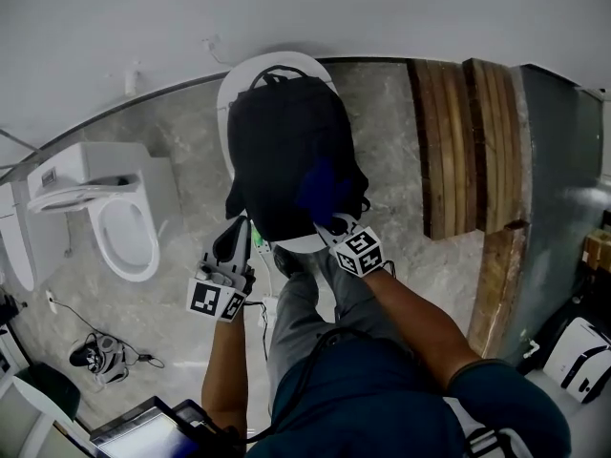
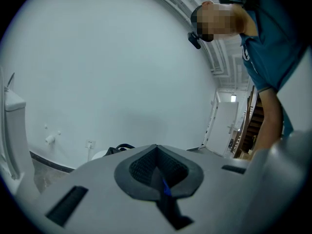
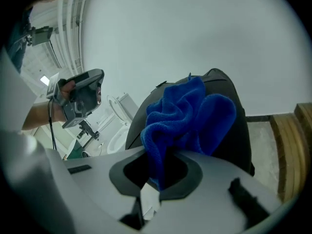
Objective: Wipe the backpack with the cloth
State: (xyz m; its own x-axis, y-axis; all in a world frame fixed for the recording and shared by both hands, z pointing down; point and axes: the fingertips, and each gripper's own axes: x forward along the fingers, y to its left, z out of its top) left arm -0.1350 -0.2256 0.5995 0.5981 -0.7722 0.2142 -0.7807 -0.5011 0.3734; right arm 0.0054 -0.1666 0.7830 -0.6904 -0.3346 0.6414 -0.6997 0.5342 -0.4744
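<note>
A black backpack (image 1: pixel 284 146) stands upright on a white round seat (image 1: pixel 239 84). My right gripper (image 1: pixel 336 223) is shut on a bunched blue cloth (image 1: pixel 325 184) and presses it against the backpack's lower right front. In the right gripper view the blue cloth (image 3: pixel 187 116) bulges out of that gripper (image 3: pixel 163 172) in front of the backpack (image 3: pixel 239 135). My left gripper (image 1: pixel 239 233) hangs just off the backpack's lower left corner, jaws together and holding nothing. In the left gripper view this gripper (image 2: pixel 156 152) points up at the wall, with only the backpack's top handle (image 2: pixel 118 149) showing.
A white toilet (image 1: pixel 122 222) with its lid up stands to the left. Wooden planks (image 1: pixel 468 141) lie on the stone floor to the right. Shoes and a cable (image 1: pixel 100 356) lie at the lower left. My own legs (image 1: pixel 315 303) stand directly below the seat.
</note>
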